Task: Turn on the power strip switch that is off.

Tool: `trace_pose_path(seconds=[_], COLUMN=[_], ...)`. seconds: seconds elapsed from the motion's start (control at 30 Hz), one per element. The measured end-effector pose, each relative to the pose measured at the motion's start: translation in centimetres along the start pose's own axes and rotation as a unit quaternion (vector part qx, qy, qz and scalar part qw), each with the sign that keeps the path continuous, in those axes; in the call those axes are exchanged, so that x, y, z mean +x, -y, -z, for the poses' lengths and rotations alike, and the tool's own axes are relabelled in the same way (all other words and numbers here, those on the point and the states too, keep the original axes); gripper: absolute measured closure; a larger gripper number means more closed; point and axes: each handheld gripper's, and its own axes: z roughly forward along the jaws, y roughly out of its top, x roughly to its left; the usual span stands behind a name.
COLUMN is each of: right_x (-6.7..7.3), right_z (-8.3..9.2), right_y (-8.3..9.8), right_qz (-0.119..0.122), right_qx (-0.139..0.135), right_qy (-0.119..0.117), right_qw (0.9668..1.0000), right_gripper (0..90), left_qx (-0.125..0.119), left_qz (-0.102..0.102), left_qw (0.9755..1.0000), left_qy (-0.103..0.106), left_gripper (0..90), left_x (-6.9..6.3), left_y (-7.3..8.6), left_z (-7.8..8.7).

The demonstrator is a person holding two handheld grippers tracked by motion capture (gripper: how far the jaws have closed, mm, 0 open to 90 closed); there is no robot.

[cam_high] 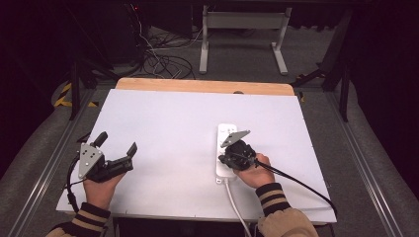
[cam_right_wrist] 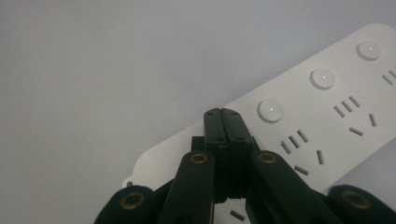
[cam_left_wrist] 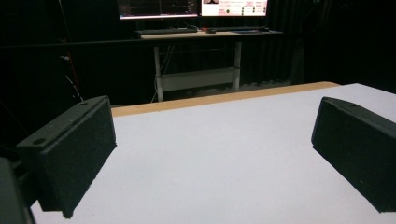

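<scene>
A white power strip (cam_high: 226, 148) lies on the white table (cam_high: 173, 128), right of centre, with its white cord (cam_high: 236, 205) running off the near edge. In the right gripper view the power strip (cam_right_wrist: 327, 112) shows three round buttons and several socket slots. My right gripper (cam_right_wrist: 223, 114) is shut, jaws pressed together with nothing between them, tips just above the strip beside the nearest button (cam_right_wrist: 270, 110). In the high view the right gripper (cam_high: 228, 157) sits over the strip's near end. My left gripper (cam_high: 117, 144) is open at the table's left; its jaws stand wide apart over bare table.
A wooden strip (cam_high: 202, 86) edges the table's far side. Beyond it stand a white desk frame (cam_high: 242, 39) and floor cables (cam_high: 163, 61). Monitors (cam_left_wrist: 191, 7) glow on a far desk in the left gripper view. Metal rails (cam_high: 44, 168) flank the table.
</scene>
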Motion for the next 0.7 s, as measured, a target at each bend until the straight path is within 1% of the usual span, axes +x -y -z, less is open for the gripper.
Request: trace_pose_path(seconds=[0.03, 0.1, 0.13, 0.3, 0.37, 0.7], right_x=[0.04, 0.06, 0.14, 0.4, 0.53, 0.77], right_z=[-0.1, -0.14, -0.16, -0.26, -0.28, -0.32], right_y=[0.04, 0.04, 0.03, 0.25, 0.39, 0.52], right_qz=[-0.005, -0.008, -0.01, -0.018, -0.026, -0.028], right_qx=[-0.003, -0.002, -0.002, -0.007, -0.011, -0.014], right_qy=[-0.005, -0.005, -0.001, 0.007, 0.012, 0.021], right_qw=[1.0, 1.0, 0.9999, 0.9998, 0.9995, 0.9993], right_gripper=[90.0, 90.0, 90.0, 90.0, 90.0, 90.0], left_qx=[0.0, 0.0, 0.0, 0.001, 0.0, 0.0], left_qz=[0.0, 0.001, 0.001, 0.0, 0.001, 0.001], left_qw=[1.0, 1.0, 1.0, 1.0, 1.0, 1.0], left_qy=[0.0, -0.001, -0.001, 0.001, 0.0, -0.001], left_gripper=[0.4, 0.4, 0.4, 0.4, 0.4, 0.4], left_x=[0.0, -0.01, 0.0, 0.01, 0.0, 0.0], left_y=[0.0, 0.0, 0.0, -0.01, 0.0, 0.0], left_z=[0.01, 0.05, 0.05, 0.09, 0.12, 0.17])
